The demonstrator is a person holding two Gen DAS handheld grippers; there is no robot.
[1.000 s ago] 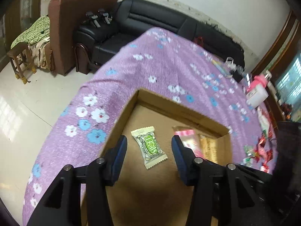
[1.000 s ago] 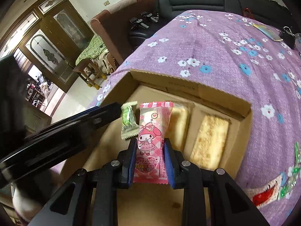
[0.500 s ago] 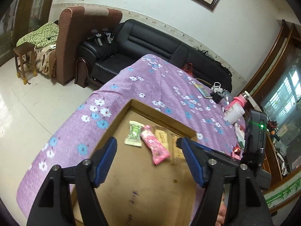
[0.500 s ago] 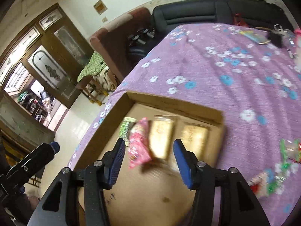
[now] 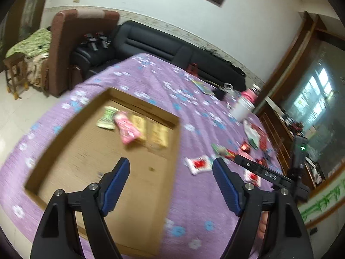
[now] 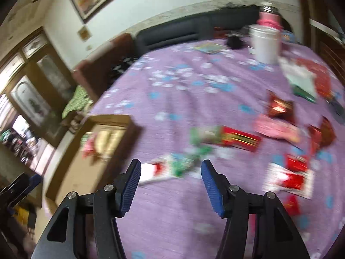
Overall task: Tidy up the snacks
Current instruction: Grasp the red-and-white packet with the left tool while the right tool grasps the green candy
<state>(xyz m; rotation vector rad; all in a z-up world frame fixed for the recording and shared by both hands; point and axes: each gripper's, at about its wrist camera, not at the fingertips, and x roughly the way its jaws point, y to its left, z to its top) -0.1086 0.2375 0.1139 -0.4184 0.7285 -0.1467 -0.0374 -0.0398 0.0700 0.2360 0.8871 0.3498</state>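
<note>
Snacks are split between two places on a table spread with a purple flowered tablecloth [image 5: 194, 194]: some lie in a shallow cardboard box [image 5: 64, 129], the rest are scattered on the cloth well to its right. Behind the table stands a black sofa [image 5: 151, 43], with a brown armchair [image 5: 62, 43] at its left end. The box takes up the left half of the left wrist view; along its far wall lie a green packet [image 5: 106, 117], a pink packet [image 5: 127, 129] slanting across the floor of the box, and two golden bars [image 5: 151, 131] side by side. A white cup [image 6: 266, 43] stands near the far edge of the table with something pink just behind it. Out on the cloth, blurred by motion, are a long red and green packet [image 6: 226, 138], a pink wrapper [image 6: 276, 127], several small dark red sweets, and a white and red packet [image 5: 199, 164]. The left gripper [image 5: 171, 168] hovers over the right edge of the box, its jaws opening with nothing between them. The right gripper [image 6: 171, 170] hangs above the loose packets, jaws likewise opening and empty, a white, red and green packet [image 6: 170, 168] lying on the cloth beneath them.
</note>
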